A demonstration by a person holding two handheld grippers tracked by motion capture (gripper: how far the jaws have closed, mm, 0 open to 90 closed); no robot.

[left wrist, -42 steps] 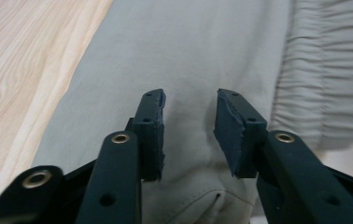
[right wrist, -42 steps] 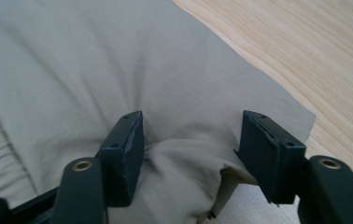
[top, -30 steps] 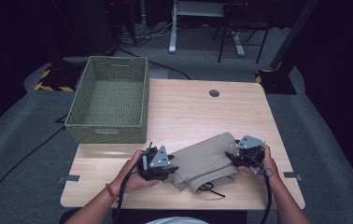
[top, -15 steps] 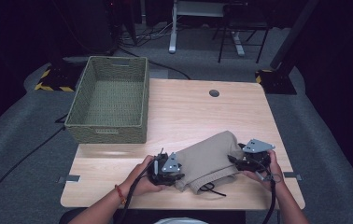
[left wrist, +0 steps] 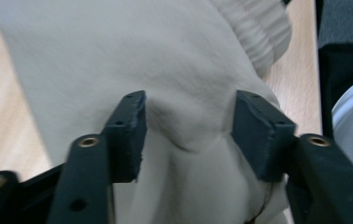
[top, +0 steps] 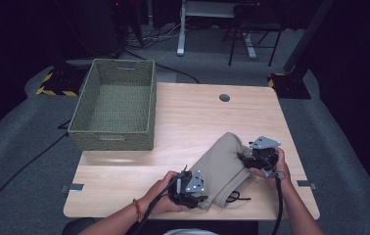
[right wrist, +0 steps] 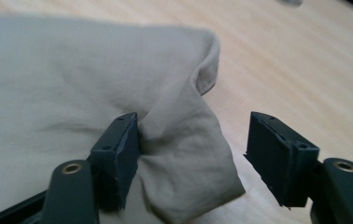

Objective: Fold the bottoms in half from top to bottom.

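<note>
1. The cloth [top: 222,164], a beige folded garment, lies on the table [top: 197,117] near its front edge, to the right of the basket [top: 114,105] and well apart from it.
2. A dark cord [top: 234,197] trails from the end of the cloth farthest from the basket.
3. The left gripper [top: 189,188] sits at the front corner of the cloth, held by the left hand [top: 161,198].
4. In the left gripper view its jaws have just been opening; a raised fold of cloth [left wrist: 188,135] stands between them, and the pads [left wrist: 128,135] sit beside the fold without squeezing it: released.
5. The ribbed hem [left wrist: 258,32] of the cloth shows beyond those jaws.
6. The right gripper [top: 251,157] is at the side of the cloth away from the basket, in the right hand [top: 271,166].
7. In the right gripper view its jaws stand apart: one pad [right wrist: 118,154] touches a bunched corner of cloth [right wrist: 184,154], the other stands clear over bare table. Released too.
</note>
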